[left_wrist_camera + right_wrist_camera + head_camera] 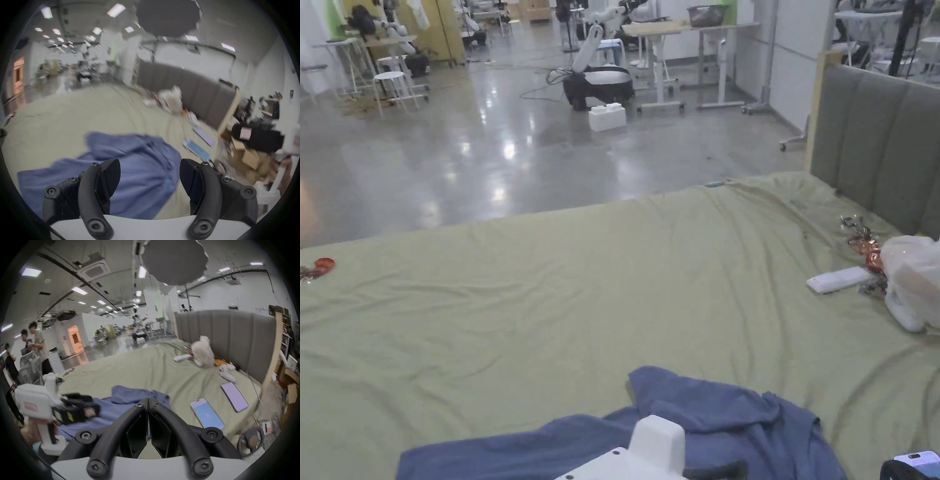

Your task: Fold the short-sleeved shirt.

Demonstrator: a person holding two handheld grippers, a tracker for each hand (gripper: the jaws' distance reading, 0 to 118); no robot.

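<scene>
Shirt (712, 425) is seen crumpled on the bed (550, 300), at 6 o'clock in head view. No fold is made; flattening and all folds are left. Left tongs (150, 177) are held apart over it; right tongs (148, 404) are closed, empty.

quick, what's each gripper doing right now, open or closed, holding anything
Left gripper: open, jaws apart above the blue shirt, holding nothing.
Right gripper: closed, jaw tips together, nothing visibly between them.
</scene>
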